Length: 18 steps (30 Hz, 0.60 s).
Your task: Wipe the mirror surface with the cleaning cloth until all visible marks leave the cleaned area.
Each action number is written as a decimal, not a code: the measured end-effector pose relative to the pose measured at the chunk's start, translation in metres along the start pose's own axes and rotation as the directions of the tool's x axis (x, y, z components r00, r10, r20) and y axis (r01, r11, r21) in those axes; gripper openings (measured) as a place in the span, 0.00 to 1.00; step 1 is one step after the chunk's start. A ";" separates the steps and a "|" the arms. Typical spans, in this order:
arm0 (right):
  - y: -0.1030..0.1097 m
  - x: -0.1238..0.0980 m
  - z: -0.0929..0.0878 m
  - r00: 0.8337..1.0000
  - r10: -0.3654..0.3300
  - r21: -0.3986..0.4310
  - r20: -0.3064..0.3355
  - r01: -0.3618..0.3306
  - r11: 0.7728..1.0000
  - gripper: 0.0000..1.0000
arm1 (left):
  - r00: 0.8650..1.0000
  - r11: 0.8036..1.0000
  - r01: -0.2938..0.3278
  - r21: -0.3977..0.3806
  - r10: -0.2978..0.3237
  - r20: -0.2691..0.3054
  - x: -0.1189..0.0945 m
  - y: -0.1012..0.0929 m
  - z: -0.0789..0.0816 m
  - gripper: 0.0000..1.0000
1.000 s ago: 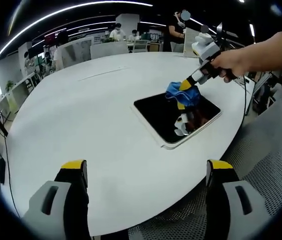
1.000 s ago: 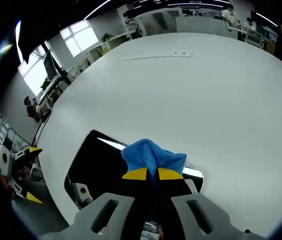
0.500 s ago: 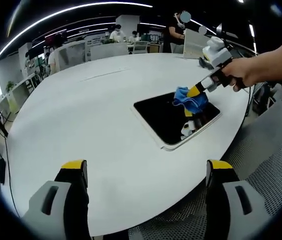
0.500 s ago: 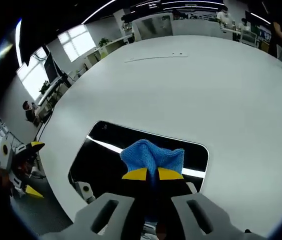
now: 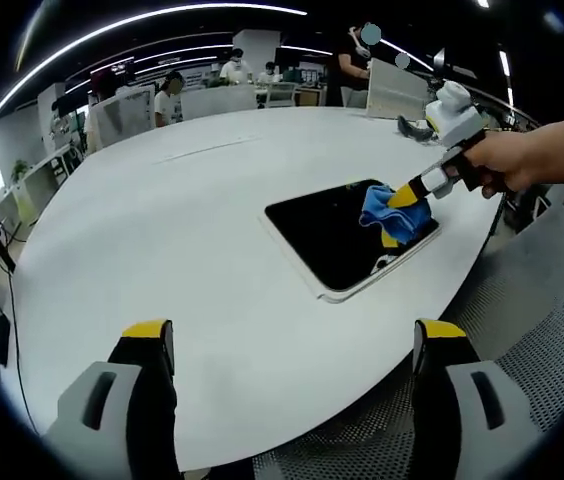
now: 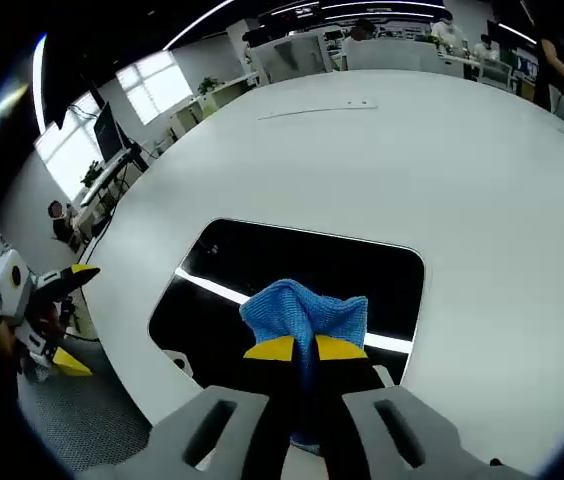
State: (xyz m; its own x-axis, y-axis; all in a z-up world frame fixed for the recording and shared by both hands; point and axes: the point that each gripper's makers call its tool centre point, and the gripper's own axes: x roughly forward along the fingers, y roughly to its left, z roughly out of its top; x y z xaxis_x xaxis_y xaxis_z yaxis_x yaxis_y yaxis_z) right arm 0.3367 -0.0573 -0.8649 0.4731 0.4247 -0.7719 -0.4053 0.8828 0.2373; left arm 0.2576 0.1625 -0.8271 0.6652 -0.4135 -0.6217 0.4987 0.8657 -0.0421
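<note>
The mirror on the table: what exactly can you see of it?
The mirror is a flat rectangle with rounded corners and a thin pale frame, lying face up near the edge of the white table. Its glass looks dark and glossy, reflecting a bright strip of ceiling light. The blue cloth, pinched in the right gripper, presses on the end nearest the person's hand. No marks can be made out on the glass.
</note>
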 end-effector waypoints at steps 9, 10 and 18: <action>0.004 -0.005 -0.009 1.000 0.011 0.016 0.003 -0.012 1.000 0.00 | 1.000 1.000 0.009 -0.012 -0.009 0.003 0.001 -0.002 0.000 0.99; 0.004 -0.006 -0.010 1.000 0.012 0.018 0.003 -0.012 1.000 0.00 | 1.000 1.000 0.007 -0.012 -0.007 0.001 0.001 -0.002 0.000 0.99; 0.006 -0.008 -0.014 1.000 0.022 0.031 0.008 -0.023 0.999 0.00 | 1.000 1.000 -0.003 -0.013 0.003 -0.011 0.001 -0.001 -0.002 0.99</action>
State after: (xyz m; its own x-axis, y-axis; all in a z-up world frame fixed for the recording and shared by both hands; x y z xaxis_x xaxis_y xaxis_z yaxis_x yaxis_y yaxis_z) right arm 0.3194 -0.0579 -0.8655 0.4703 0.4461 -0.7615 -0.3912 0.8788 0.2732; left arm 0.2565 0.1623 -0.8292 0.6604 -0.4080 -0.6304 0.4893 0.8706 -0.0508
